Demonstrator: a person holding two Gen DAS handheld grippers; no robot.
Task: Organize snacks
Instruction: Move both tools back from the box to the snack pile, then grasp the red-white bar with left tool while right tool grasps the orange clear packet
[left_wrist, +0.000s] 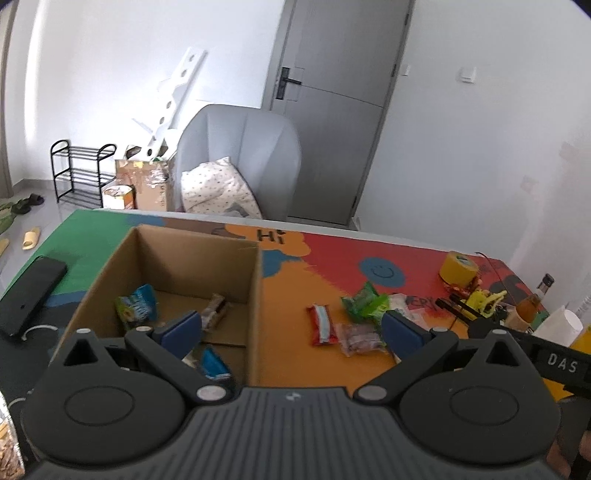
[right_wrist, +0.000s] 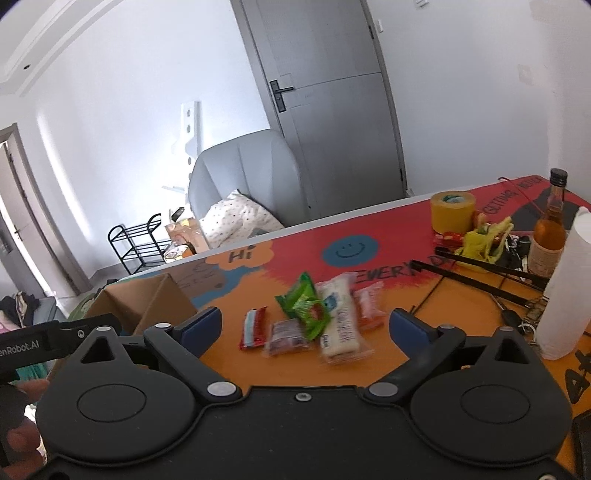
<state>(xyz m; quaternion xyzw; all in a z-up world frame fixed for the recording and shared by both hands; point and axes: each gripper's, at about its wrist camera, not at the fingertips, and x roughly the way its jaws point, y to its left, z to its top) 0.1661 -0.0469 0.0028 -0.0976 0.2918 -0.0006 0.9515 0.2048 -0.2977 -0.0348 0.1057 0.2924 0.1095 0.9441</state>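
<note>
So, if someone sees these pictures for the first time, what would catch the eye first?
Probably the colourful table mat, orange and red with a blue smiley face. On it lies a loose cluster of snack packets, the green packet brightest among them. To their left stands an open cardboard box already holding a few snacks, and a yellow tape roll sits at the far right.

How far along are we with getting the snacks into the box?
Partly done. Several packets already lie in the cardboard box. Nothing is in hand: left gripper and right gripper are both open and empty. Left on the table: the red packet, green packet, white packet and others beside them.
</note>
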